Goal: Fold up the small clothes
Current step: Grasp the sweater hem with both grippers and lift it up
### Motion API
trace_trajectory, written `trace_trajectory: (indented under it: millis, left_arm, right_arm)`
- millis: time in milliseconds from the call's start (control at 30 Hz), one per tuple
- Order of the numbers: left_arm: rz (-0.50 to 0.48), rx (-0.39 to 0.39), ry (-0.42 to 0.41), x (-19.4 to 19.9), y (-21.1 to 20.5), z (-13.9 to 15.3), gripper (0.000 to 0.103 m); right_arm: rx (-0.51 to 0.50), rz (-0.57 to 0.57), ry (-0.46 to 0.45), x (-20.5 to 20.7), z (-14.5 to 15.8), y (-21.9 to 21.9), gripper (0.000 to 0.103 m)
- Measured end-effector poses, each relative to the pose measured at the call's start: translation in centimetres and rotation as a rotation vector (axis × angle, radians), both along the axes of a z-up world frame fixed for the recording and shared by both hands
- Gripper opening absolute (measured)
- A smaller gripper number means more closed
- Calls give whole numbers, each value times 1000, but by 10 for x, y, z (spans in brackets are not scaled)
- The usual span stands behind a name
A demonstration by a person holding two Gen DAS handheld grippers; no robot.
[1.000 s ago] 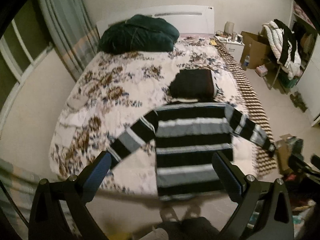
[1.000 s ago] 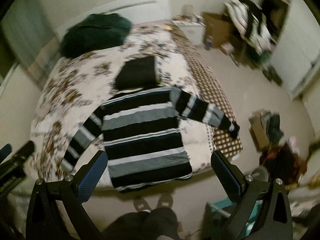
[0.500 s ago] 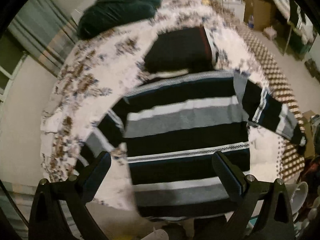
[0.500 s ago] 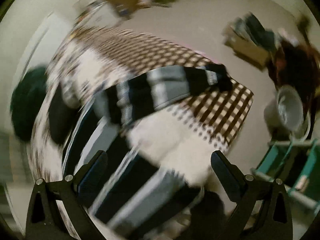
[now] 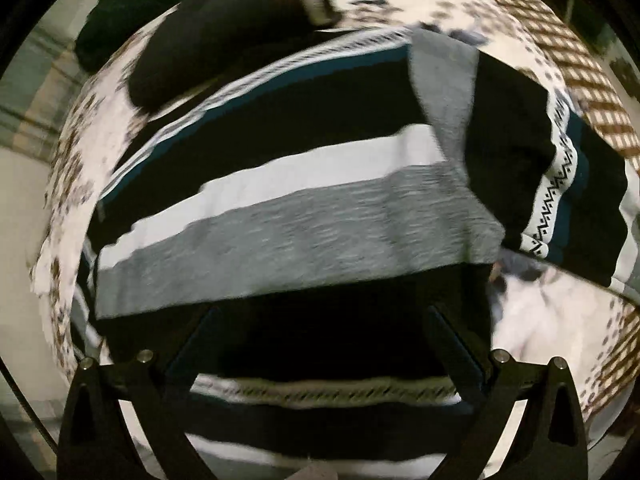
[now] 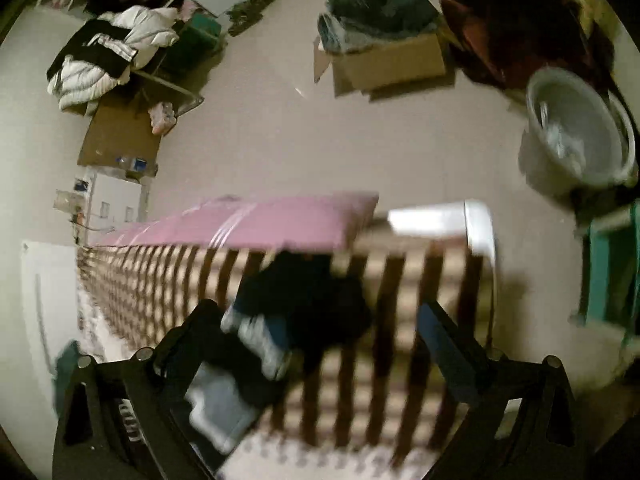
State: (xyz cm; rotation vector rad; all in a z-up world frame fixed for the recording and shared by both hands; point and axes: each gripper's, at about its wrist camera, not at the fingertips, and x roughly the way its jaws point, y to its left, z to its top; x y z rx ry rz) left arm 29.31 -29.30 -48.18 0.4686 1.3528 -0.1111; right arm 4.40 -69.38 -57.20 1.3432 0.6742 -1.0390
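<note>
A black, grey and white striped sweater (image 5: 288,224) lies spread flat on the bed and fills the left wrist view. My left gripper (image 5: 320,344) hovers open just above its middle black stripe, nothing between the fingers. The sweater's right sleeve (image 5: 532,176) stretches out to the right. In the right wrist view my right gripper (image 6: 316,340) is open over the dark cuff end of that sleeve (image 6: 308,304), which rests on the brown checked blanket (image 6: 400,344) near the bed's corner. Whether the fingers touch the cloth is blurred.
A folded black garment (image 5: 224,36) lies just beyond the sweater's collar, with a dark green bundle (image 5: 132,20) behind it. Past the bed edge are a pink mattress side (image 6: 256,224), a cardboard box of clothes (image 6: 384,44), a grey bucket (image 6: 576,140) and a chair piled with clothing (image 6: 108,52).
Both grippers have dropped low toward the bed. The left closed in on the sweater's body; the right swung out right and down to the sleeve cuff. Both stayed open.
</note>
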Motion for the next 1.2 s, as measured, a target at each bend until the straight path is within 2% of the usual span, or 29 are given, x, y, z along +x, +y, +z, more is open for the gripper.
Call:
trace_trajectory:
  millis: [133, 167, 200, 267, 300, 333, 433, 533, 633, 700, 767, 833, 933, 1100, 1200]
  left_arm:
    - [-55, 2, -19, 2, -25, -12, 103]
    - [-66, 2, -20, 1, -30, -14, 103]
    - [-73, 1, -20, -1, -34, -17, 103]
    - [-82, -1, -20, -2, -39, -19, 103]
    - [-86, 1, -21, -3, -42, -21, 103]
    - [-90, 1, -24, -5, -43, -22, 103]
    - [-100, 1, -31, -9, -47, -23, 103]
    - [-114, 0, -42, -12, -50, -23, 103]
    - [-118, -1, -46, -15, -50, -24, 103]
    - [-117, -1, -42, -15, -49, -25, 103]
    - [-113, -5, -42, -16, -48, -26, 103]
    - [-110, -7, -41, -17, -48, -27, 103]
    - [-105, -7, -32, -13, -42, -32, 103]
    - [-90, -15, -16, -13, -37, -39, 103]
    - [-82, -21, -11, -10, -34, -41, 103]
  right_arm:
    - [-7, 193, 78, 35, -17, -47, 94]
    - [10, 240, 96, 45, -26, -54, 88]
    - [28, 277, 103, 49, -33, -54, 80]
    - [82, 351, 97, 64, -50, -55, 36]
    - [86, 374, 102, 70, -53, -56, 30]
    - [59, 380, 111, 72, -50, -55, 18]
    - [-34, 346, 147, 67, -27, -51, 9]
    - [-116, 260, 187, 52, -8, -64, 9]
    - [-89, 254, 208, 54, -18, -76, 9]
    - [-76, 277, 203, 55, -22, -79, 23]
    - [-50, 269, 173, 52, -22, -74, 51]
    - [-52, 217, 92, 29, -17, -58, 61]
    - [-8, 118, -22, -5, -20, -25, 63]
    - [183, -50, -292, -33, -79, 8, 63]
    - [169, -99, -459, -25, -100, 12, 63]
